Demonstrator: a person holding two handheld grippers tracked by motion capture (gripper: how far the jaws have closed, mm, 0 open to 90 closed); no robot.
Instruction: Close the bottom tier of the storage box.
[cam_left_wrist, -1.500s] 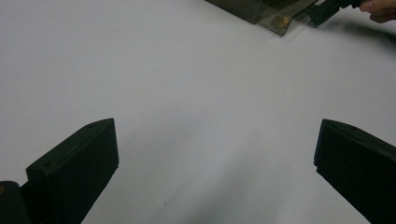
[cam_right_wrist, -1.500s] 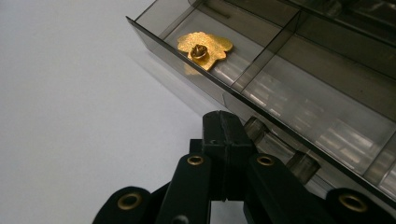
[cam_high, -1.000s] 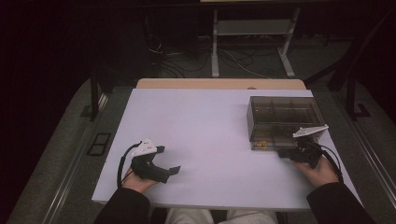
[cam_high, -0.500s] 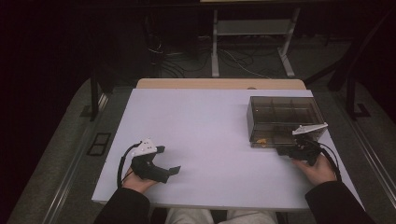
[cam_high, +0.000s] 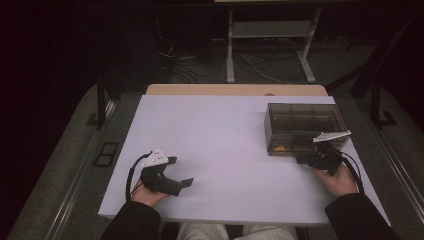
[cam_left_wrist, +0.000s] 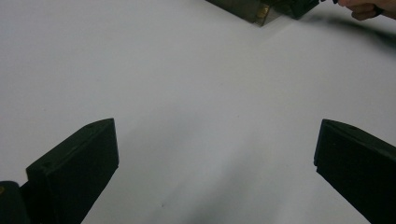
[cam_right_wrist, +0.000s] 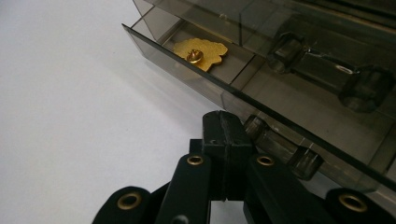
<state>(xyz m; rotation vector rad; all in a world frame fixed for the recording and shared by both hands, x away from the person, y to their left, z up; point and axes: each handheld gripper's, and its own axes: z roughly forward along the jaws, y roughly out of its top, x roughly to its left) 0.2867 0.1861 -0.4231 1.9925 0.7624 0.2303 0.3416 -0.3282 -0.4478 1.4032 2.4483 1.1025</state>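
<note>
High view: white table (cam_high: 225, 145); smoky plastic drawer box (cam_high: 304, 127) at right, contents murky. Right gripper (cam_right_wrist: 227, 126), jaws pressed together, sits at the drawer front beside its handle (cam_right_wrist: 280, 145). Left gripper (cam_high: 181, 171), lower left, jaws spread, empty. Gold pin (cam_right_wrist: 201, 52) lies in the drawer's upper-left compartment, no lettering readable.

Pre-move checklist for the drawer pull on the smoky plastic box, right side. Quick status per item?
1. Right gripper shut: ok, its jaws are pressed together.
2. Right gripper at the drawer handle: ok for place, it sits right at the handle; whether it grips or hooks it, cannot tell.
3. Drawer state: ok, already slid out a little from the box.
4. Gold pin inside the drawer: ok, lying flat in its left compartment, away from the front wall.
5. Left gripper out of the way: ok, jaws open, resting on the table far from the box.
6. Box held against sliding: not ok, nothing braces it.
</note>
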